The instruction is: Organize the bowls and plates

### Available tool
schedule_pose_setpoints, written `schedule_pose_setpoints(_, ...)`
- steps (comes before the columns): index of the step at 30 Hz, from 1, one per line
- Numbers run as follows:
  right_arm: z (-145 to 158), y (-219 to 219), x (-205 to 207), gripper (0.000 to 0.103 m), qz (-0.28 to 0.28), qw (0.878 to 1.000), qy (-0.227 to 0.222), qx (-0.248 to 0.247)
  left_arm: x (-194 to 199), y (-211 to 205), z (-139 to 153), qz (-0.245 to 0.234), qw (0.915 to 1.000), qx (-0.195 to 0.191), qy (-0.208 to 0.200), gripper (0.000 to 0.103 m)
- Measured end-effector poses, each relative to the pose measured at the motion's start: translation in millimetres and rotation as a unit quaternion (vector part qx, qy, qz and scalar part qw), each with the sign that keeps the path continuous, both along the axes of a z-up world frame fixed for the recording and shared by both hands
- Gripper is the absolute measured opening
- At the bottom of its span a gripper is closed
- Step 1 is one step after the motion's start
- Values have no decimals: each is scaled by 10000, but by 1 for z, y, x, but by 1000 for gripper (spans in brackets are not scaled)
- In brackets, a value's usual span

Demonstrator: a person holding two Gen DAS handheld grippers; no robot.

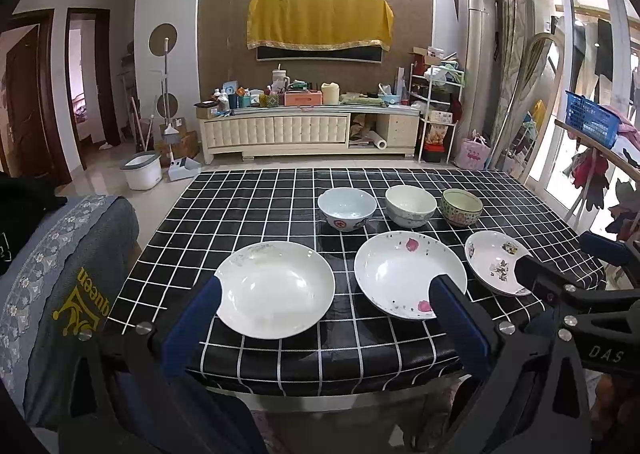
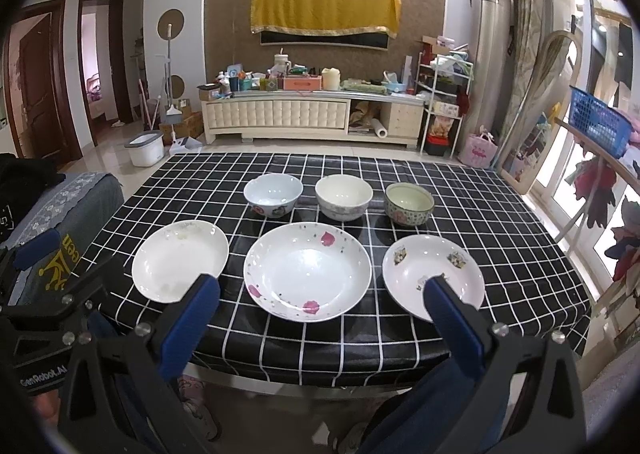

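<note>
On the black-and-white checked table (image 1: pixel 256 210) (image 2: pixel 508 230), three plates form the near row: a plain white plate (image 1: pixel 276 288) (image 2: pixel 180 258), a larger pink-petal plate (image 1: pixel 404 274) (image 2: pixel 308 270) and a small picture plate (image 1: pixel 494 264) (image 2: pixel 424 270). Behind them stand a red-flowered white bowl (image 1: pixel 347 208) (image 2: pixel 273 194), a cream bowl (image 1: pixel 410 206) (image 2: pixel 344 196) and a green patterned bowl (image 1: pixel 461 207) (image 2: pixel 409 203). My left gripper (image 1: pixel 326 286) (image 2: pixel 74 254) hovers open at the near edge, facing the plain plate. My right gripper (image 2: pixel 320 281) (image 1: pixel 560 254) hovers open facing the petal plate. Both are empty.
A grey covered seat (image 1: pixel 60 274) presses against the table's left side. A wooden rail with a blue basket (image 2: pixel 600 122) and hanging clothes runs along the right. Beyond the table are open floor, a white bucket (image 1: pixel 140 170) and a cluttered low cabinet (image 1: pixel 308 126).
</note>
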State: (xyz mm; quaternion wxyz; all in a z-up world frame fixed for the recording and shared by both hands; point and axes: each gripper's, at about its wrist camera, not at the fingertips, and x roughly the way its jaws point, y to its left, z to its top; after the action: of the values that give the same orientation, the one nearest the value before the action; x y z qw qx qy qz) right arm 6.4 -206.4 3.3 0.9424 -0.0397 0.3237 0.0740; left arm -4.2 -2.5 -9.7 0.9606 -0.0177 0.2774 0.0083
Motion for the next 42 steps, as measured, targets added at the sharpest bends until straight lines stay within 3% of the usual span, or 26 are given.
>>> schedule_pose_setpoints(13, 8, 7, 24, 103, -104, 9995, -256, 182, 11, 12, 9, 212, 9989, 292, -312, 103)
schedule_pose_setpoints(19, 9, 33, 37, 103, 192, 9984, -525, 77, 27, 39, 7, 451, 9987, 216, -40, 103)
schedule_pose_setpoints(22, 6, 46, 52, 103, 473, 9984, -290, 91, 36, 53, 2, 592, 9978, 297, 74, 103)
schedule_pose_setpoints(30, -22, 96, 97, 103, 1221, 9914, 460, 56, 62, 93, -11, 832, 9955, -29, 441, 103)
schedule_pose_setpoints(38, -63, 130, 128, 103, 1455, 9814, 1249, -126, 92, 130, -48, 1004, 9883, -354, 1096, 103)
schedule_pose_setpoints(42, -78, 141, 139, 103, 1502, 9784, 1412, -164, 106, 149, -72, 1123, 9808, -630, 1467, 103)
